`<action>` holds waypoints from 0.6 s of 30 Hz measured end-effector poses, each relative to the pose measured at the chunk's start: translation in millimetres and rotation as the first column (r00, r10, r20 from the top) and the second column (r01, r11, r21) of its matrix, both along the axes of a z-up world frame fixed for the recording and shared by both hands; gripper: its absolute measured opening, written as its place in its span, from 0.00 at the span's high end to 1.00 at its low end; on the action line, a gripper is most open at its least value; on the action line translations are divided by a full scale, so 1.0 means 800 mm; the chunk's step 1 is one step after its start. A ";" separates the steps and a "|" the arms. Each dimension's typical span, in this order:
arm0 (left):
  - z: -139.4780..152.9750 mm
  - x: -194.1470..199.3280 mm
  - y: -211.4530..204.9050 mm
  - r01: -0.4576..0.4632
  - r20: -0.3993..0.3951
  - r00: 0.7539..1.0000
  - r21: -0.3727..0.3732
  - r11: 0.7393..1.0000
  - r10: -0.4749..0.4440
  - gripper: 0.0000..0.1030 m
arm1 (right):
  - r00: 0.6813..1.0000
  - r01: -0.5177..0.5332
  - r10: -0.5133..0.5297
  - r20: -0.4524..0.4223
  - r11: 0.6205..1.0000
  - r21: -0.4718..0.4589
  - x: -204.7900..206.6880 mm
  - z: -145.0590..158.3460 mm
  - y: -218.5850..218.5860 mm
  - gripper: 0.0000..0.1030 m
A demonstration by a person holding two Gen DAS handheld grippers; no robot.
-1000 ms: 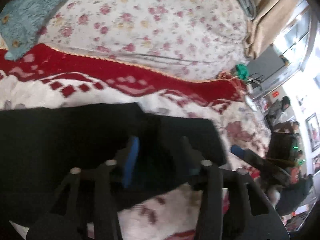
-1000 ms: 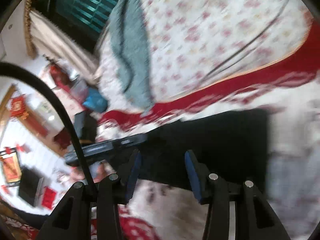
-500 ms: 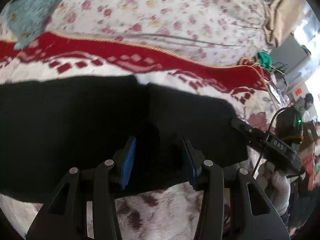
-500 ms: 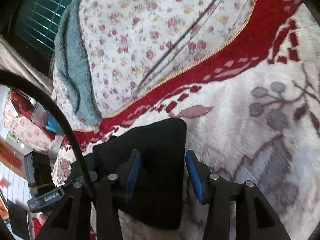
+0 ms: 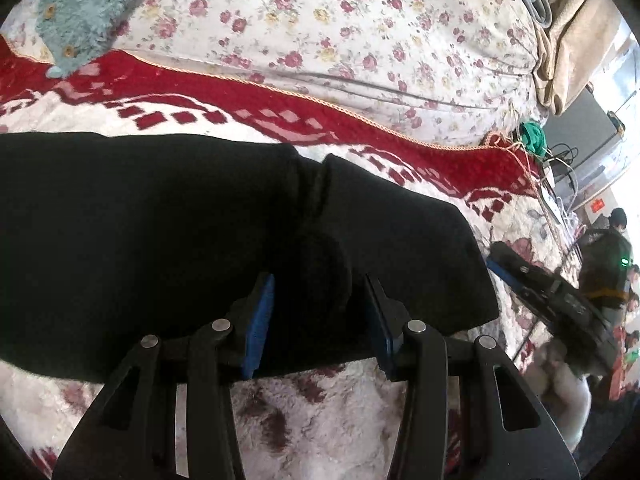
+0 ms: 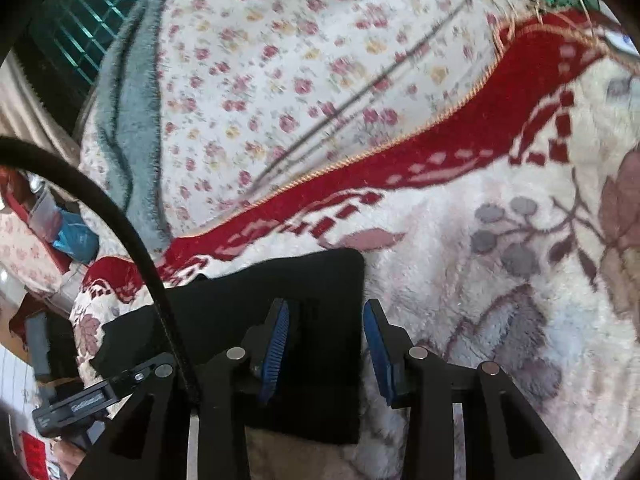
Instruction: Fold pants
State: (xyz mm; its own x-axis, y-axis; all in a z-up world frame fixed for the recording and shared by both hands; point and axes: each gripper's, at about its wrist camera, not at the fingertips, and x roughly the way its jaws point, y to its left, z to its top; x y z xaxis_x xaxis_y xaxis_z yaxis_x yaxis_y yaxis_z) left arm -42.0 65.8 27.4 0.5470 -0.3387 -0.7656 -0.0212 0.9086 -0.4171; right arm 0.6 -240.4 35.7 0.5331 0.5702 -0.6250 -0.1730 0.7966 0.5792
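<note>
Black pants (image 5: 160, 220) lie flat across a fluffy white and red blanket (image 5: 320, 408). My left gripper (image 5: 320, 308) hovers low over their near edge with its jaws apart. A rounded bulge of black cloth sits between the blue pads (image 5: 260, 320), and they do not visibly pinch it. My right gripper (image 6: 324, 320) stands open over the squared end of the pants (image 6: 280, 280). Cloth lies flat beneath it, and its right pad is at the cloth's side edge. The right gripper's tip (image 5: 496, 270) also shows past the pants' end in the left wrist view.
Behind the blanket's red border (image 5: 280, 100) lies a floral sheet (image 5: 360, 40) with a teal fluffy cloth (image 5: 80, 8) on it. People (image 5: 616, 224) are at the far right. A black cable (image 6: 120, 220) arcs across the right wrist view.
My left gripper sank closer to the pants and now looks down on them. My right gripper swung from the bed's side to the pants' end, its jaws a little narrower.
</note>
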 end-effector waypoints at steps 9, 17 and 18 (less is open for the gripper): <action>0.021 -0.026 0.009 -0.047 0.055 0.998 0.105 0.993 0.041 0.58 | 0.994 -0.110 0.109 0.030 0.992 0.059 -0.019 0.020 0.047 0.64; 0.025 -0.041 0.033 -0.093 0.063 0.994 0.123 0.988 0.085 0.58 | 0.981 -0.196 0.196 0.000 0.979 0.047 -0.024 0.007 0.099 0.63; 0.025 -0.043 0.038 -0.101 0.058 0.994 0.116 0.988 0.095 0.58 | 0.979 -0.205 0.206 -0.004 0.978 0.045 -0.024 0.005 0.105 0.63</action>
State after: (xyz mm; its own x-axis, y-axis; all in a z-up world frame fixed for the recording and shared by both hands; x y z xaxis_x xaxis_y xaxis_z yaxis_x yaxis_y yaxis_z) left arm -76.2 96.0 47.1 0.6132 -0.1898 -0.7668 -0.0934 0.9465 -0.3090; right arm -18.2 -156.6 40.1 0.3963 0.6941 -0.6010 -0.3253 0.7183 0.6150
